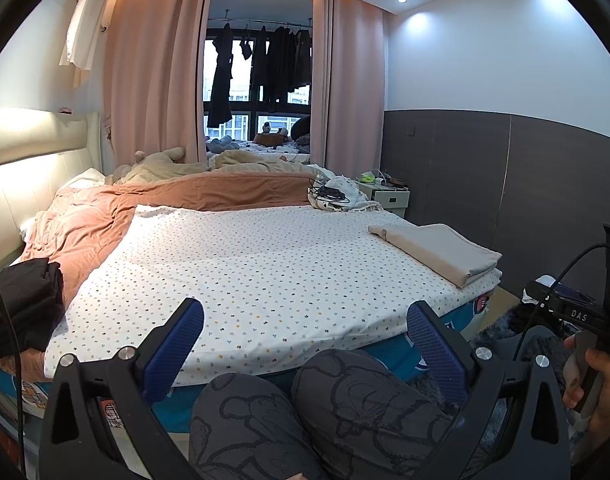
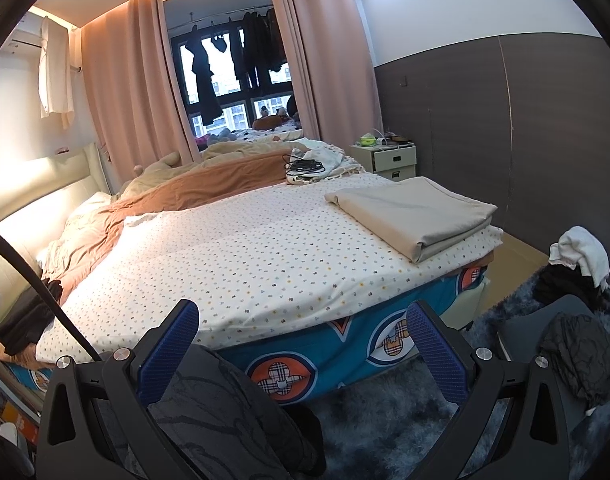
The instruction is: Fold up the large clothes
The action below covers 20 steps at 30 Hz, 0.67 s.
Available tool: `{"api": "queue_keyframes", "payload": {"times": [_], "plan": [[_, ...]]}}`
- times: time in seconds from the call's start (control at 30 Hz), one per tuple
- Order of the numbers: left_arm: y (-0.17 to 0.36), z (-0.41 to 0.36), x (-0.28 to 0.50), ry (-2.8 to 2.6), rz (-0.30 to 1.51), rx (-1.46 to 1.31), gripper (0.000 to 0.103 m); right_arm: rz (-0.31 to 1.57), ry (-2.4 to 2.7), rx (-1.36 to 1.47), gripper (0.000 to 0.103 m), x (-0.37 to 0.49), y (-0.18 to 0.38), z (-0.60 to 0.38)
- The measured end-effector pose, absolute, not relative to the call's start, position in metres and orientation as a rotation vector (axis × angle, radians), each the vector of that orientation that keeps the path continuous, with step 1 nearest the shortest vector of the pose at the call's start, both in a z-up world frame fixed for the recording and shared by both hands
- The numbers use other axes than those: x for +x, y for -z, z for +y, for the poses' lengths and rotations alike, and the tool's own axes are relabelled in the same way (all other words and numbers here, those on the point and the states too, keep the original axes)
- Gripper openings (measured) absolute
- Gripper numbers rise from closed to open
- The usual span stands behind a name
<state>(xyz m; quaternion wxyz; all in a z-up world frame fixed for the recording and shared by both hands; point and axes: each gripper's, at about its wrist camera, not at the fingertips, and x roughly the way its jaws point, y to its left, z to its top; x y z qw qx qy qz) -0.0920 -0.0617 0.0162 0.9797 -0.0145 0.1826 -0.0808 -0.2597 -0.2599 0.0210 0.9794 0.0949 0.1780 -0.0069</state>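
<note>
A folded beige cloth (image 1: 437, 252) lies at the right front corner of the bed's dotted white sheet (image 1: 245, 272); it also shows in the right wrist view (image 2: 415, 214). A folded black garment (image 1: 23, 304) sits at the bed's left edge, also seen in the right wrist view (image 2: 25, 322). My left gripper (image 1: 305, 320) is open and empty, held above my knees in front of the bed. My right gripper (image 2: 303, 322) is open and empty, held off the bed's front edge over the dotted sheet (image 2: 225, 264).
An orange blanket (image 1: 153, 208) and beige bedding lie at the back. Cables on a white cloth (image 2: 309, 166) sit at the far right. A nightstand (image 2: 389, 158) stands by the wall. A pile of dark and white clothes (image 2: 573, 276) sits on a chair at right.
</note>
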Motion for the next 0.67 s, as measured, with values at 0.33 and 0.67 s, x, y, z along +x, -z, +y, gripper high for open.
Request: {"api": "queue_keyframes", "payload": {"times": [0.33,0.67], "plan": [[-0.0181,-0.0662,-0.0987,0.188,0.348,-0.02,0.103,0.365,0.012,0.195,0.103,-0.2585,-0.0191,-0.2656],[-0.0166,-0.0674,-0.0951,0.19,0.352,-0.03,0.103,0.373,0.021,0.208,0.103,-0.2534,-0.0202,-0.266]]}}
